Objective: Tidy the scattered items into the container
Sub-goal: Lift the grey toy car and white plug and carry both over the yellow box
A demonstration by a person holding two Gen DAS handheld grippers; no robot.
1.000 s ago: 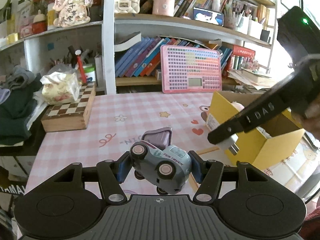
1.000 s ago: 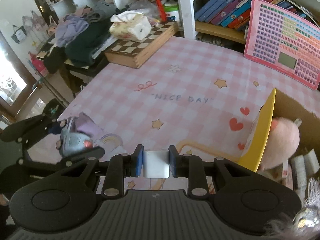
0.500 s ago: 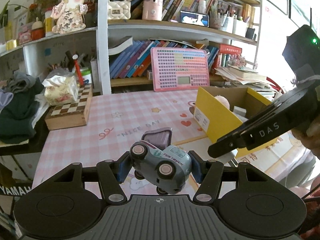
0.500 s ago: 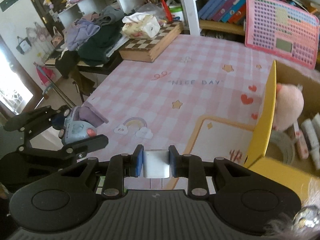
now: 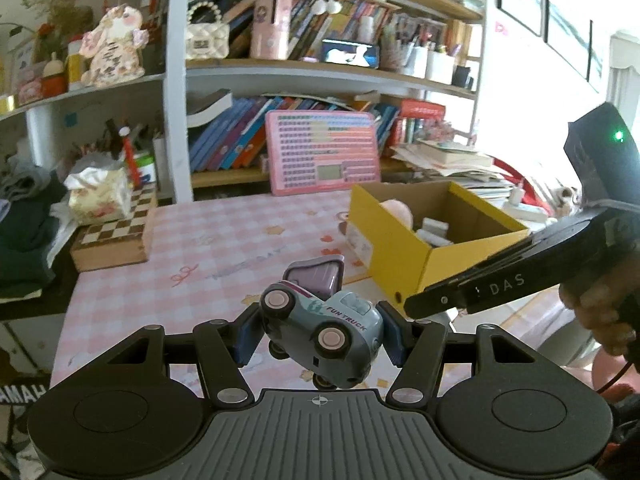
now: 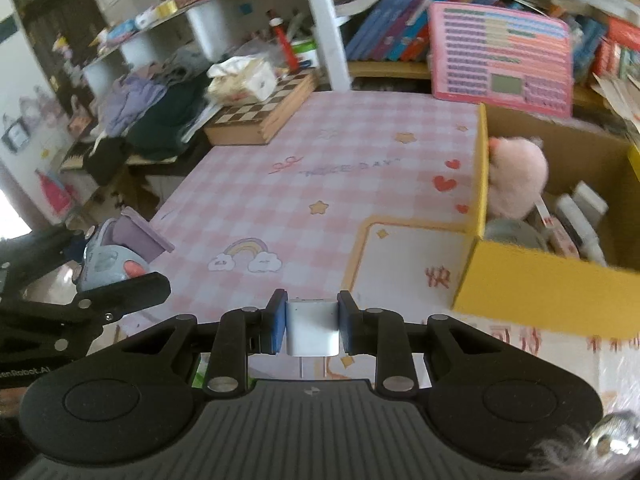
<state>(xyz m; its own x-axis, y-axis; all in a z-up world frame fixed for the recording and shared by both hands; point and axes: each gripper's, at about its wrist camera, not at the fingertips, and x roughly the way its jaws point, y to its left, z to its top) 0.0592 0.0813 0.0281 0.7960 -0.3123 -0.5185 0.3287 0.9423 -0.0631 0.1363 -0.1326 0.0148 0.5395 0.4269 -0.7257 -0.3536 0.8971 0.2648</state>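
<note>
You are carrying both items: your left gripper (image 5: 314,336) clamps the toy truck (image 5: 320,330), your right gripper (image 6: 312,326) the white charger (image 6: 312,326). Next, bring them above the yellow box (image 6: 540,284) at right of the frame and release.

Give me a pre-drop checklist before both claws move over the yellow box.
1. Left claw clamped on the toy truck: ok, pads press both sides.
2. Right claw clamped on the white charger plug: ok, held squarely.
3. Yellow box open on top: ok, no lid in the way.
4. Free space inside the box: cannot tell; a pink plush and small items already lie there.
5. Either claw above the box opening: not ok, both are over the pink tablecloth.
6. Truck level in the grip: not ok, it sits tilted.
</note>
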